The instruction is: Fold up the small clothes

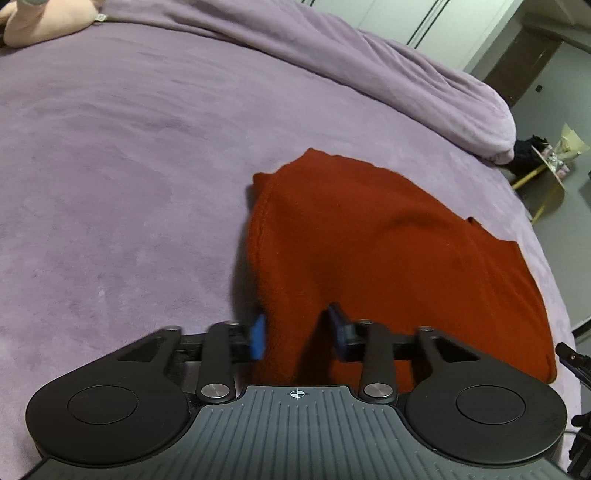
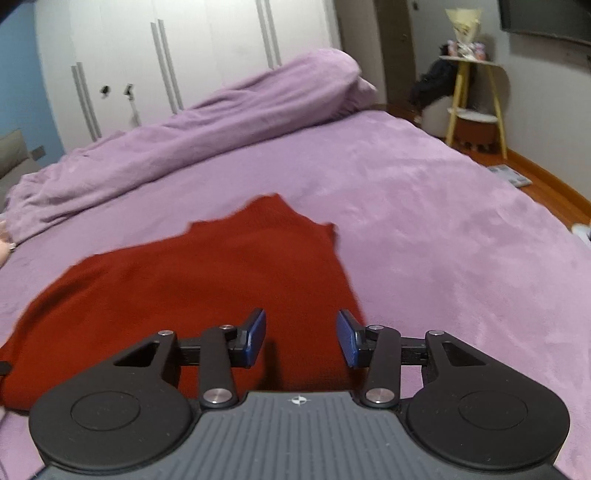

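Looking along the left gripper (image 1: 297,334), the left wrist view showed a rust-red knit garment (image 1: 388,251) spread on the purple bed cover (image 1: 110,166), lying straight ahead of the fingers and reaching away to the right. Its long axis seemed to run from the near edge by the gripper toward the far tip, leaning a little leftward. The jaws stood spread, not pressed together; the garment's left hem lay between them, with the left blue pad (image 1: 258,338) just at that hem and the right pad (image 1: 338,325) over the cloth. Whether either pad touched the fabric could not be told, partly for blur. A rolled purple duvet (image 1: 424,85) lay beyond, a pink soft object (image 1: 44,22) sat at the far corner, and a yellow-legged side table (image 1: 550,173) stood off the bed.

From the right wrist view, the right gripper (image 2: 301,338) also stood spread and held nothing. The red garment (image 2: 192,273) lay ahead and mostly to its left, its right edge passing between the fingers, so each gripper sat at its own side of the near hem. Neither looked clearly nearer. The coming fold, I judged, turned on closing on those two near corners and carrying them toward the far tip.

A white wardrobe (image 2: 166,66) stood behind the duvet (image 2: 221,122). No basket or box showed in either view.
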Demonstrator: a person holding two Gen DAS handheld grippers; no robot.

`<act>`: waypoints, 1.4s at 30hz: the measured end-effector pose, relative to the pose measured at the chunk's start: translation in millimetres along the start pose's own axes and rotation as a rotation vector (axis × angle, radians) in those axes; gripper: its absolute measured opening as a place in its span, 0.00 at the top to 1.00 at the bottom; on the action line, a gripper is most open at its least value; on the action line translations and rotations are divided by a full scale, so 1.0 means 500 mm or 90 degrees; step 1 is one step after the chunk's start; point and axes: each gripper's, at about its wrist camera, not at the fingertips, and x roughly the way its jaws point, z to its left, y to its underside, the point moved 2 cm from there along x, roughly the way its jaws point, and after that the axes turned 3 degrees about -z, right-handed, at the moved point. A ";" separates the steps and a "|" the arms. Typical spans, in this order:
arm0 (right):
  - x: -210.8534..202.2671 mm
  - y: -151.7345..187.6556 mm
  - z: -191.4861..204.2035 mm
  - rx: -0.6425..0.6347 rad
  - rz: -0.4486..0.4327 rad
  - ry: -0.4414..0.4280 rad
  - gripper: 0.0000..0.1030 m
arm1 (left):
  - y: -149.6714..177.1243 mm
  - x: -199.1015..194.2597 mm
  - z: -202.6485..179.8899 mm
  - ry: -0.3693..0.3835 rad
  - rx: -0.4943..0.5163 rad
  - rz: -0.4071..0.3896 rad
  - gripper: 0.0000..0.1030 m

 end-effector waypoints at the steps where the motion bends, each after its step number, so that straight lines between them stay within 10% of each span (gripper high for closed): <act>1: -0.007 0.000 0.015 -0.012 -0.004 -0.009 0.59 | -0.004 0.000 -0.002 -0.007 0.005 -0.003 0.82; 15: -0.027 0.067 0.203 -0.094 0.062 -0.138 0.59 | 0.005 -0.041 0.019 -0.138 0.061 -0.031 0.79; 22: -0.029 0.102 0.214 -0.088 0.094 -0.144 0.58 | 0.056 -0.062 0.114 0.108 -0.183 0.078 0.68; 28: -0.033 0.103 0.244 -0.082 0.096 -0.166 0.58 | 0.064 0.008 0.142 0.191 -0.335 0.085 0.67; 37: -0.025 0.096 0.335 -0.109 0.088 -0.220 0.61 | 0.017 0.026 0.146 0.224 -0.394 -0.027 0.74; 42: 0.004 0.106 0.401 -0.138 0.079 -0.216 0.77 | 0.011 0.072 0.131 0.190 -0.372 0.011 0.71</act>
